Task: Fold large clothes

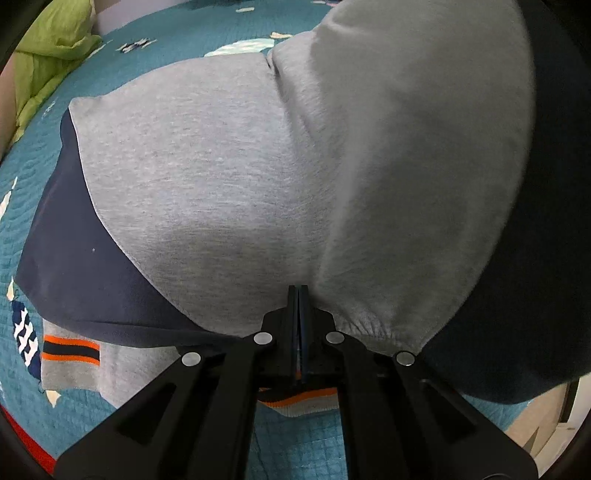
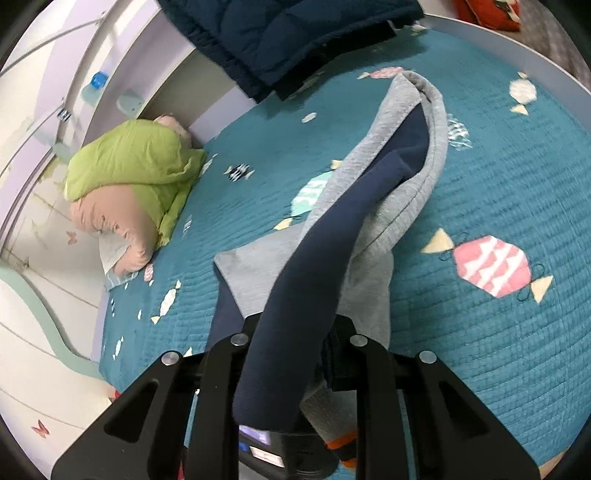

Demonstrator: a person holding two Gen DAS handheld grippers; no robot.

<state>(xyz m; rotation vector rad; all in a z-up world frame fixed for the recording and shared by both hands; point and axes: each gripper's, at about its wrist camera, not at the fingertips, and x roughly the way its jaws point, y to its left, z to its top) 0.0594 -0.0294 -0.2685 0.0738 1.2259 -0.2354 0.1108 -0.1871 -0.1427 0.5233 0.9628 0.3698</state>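
Note:
A grey sweatshirt [image 1: 207,177] with navy sleeves and orange-striped ribbing [image 1: 70,350] lies spread on the teal quilt. My left gripper [image 1: 297,291] points steeply down at its near part, jaws shut, and creases in the grey cloth run into its tips. To its right a grey and navy part of the garment [image 1: 424,166] hangs lifted and blurred. In the right wrist view the navy sleeve [image 2: 317,258] with grey cloth beside it runs up off the bed into my right gripper [image 2: 291,332], which is shut on it. The cloth hides the fingertips; an orange cuff [image 2: 343,441] hangs below.
The teal quilt [image 2: 480,177] with candy patterns covers the bed. A green and pink bundle of bedding [image 2: 136,177] lies at the far left by the wall. A dark blue quilted jacket [image 2: 291,33] lies at the bed's far edge.

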